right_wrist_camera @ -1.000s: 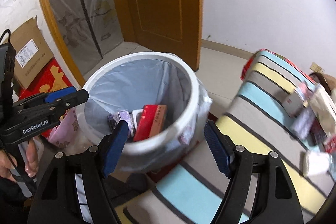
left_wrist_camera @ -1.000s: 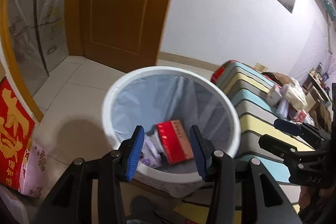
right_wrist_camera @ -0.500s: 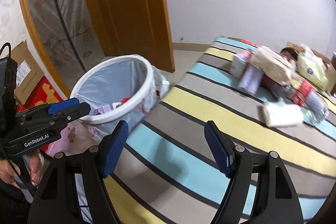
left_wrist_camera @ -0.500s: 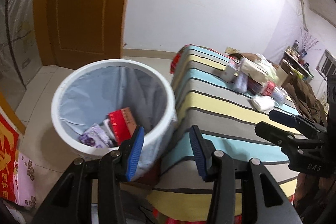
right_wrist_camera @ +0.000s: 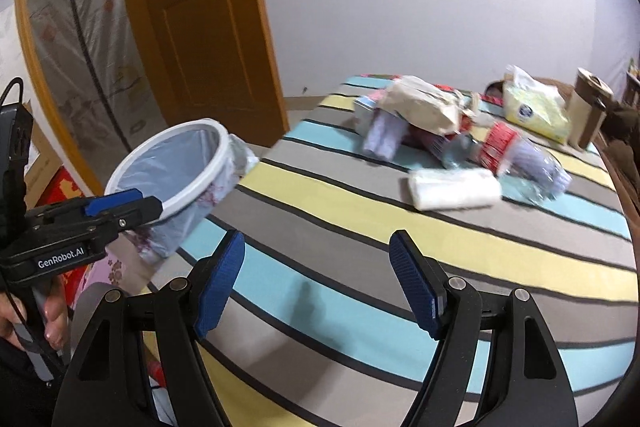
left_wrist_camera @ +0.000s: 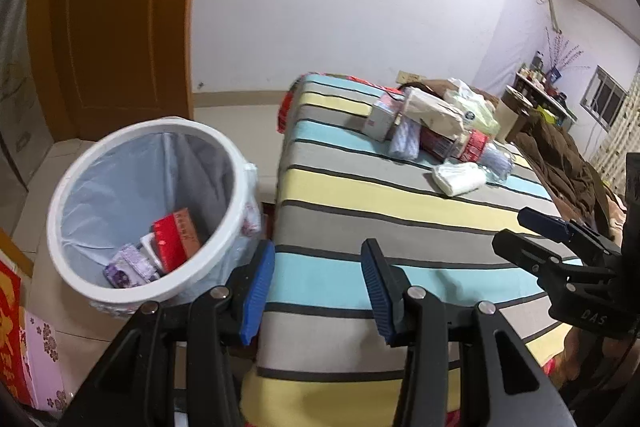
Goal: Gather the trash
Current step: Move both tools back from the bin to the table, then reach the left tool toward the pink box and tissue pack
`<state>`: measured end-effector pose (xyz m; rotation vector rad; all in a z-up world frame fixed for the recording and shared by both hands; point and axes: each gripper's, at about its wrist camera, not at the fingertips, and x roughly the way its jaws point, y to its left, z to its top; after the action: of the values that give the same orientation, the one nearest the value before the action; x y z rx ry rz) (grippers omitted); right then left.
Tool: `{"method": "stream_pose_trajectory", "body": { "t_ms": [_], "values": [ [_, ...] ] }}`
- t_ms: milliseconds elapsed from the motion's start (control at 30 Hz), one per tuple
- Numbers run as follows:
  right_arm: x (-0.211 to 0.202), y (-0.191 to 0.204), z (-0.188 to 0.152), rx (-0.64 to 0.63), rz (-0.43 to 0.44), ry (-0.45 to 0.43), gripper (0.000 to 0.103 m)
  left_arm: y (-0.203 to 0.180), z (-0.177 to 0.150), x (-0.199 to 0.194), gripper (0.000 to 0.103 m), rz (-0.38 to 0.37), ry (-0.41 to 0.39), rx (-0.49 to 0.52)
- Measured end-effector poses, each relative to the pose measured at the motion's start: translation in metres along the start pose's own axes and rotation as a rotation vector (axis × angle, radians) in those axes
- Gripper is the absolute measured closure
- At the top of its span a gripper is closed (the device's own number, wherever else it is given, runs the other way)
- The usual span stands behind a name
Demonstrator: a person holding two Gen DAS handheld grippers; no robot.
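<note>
Two hand-held grippers hovered over a striped bed (left_wrist_camera: 360, 187) beside a white trash bin (left_wrist_camera: 160, 291). The left gripper (left_wrist_camera: 318, 287) had its jaws parted with nothing between them, above the bed's near edge. The right gripper (right_wrist_camera: 316, 283) had its jaws spread wide, also empty. The bin stood on the floor against the bed and held a red box (left_wrist_camera: 176, 239) and wrappers. Trash lay piled further along the bed: a white packet (right_wrist_camera: 454, 189), a plastic bottle (right_wrist_camera: 520, 157), and a tissue pack (right_wrist_camera: 534, 109).

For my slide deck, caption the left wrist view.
Open left gripper over the striped bed, white bin beside it, trash pile ahead.
</note>
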<state>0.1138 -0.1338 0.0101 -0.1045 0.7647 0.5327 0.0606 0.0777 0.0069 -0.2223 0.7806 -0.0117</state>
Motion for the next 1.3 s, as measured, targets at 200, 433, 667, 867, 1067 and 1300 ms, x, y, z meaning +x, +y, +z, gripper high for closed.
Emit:
{"method": "stream_pose_trajectory", "body": {
  "t_ms": [200, 433, 667, 867, 1067, 1300],
  "values": [
    [-0.007, -0.024, -0.003, 0.032, -0.025, 0.001, 0.027, -0.021, 0.013, 0.016, 0.056, -0.026, 0.013, 0.043],
    [-0.007, -0.061, 0.001, 0.075, -0.079, -0.004, 0.027, -0.050, 0.032, 0.038, 0.056, -0.067, 0.024, 0.105],
    [-0.001, -0.098, 0.012, 0.085, -0.131, -0.011, 0.027, -0.072, 0.056, 0.063, 0.046, -0.101, 0.022, 0.154],
    [0.009, -0.128, 0.025, 0.086, -0.162, -0.012, 0.027, -0.081, 0.075, 0.089, 0.044, -0.105, 0.024, 0.175],
    [0.021, -0.154, 0.039, 0.084, -0.177, -0.019, 0.027, -0.082, 0.095, 0.113, 0.044, -0.078, 0.009, 0.196],
    [0.038, -0.177, 0.057, 0.055, -0.170, -0.040, 0.027, -0.073, 0.119, 0.143, 0.038, -0.075, 0.006, 0.183]
  ]
}}
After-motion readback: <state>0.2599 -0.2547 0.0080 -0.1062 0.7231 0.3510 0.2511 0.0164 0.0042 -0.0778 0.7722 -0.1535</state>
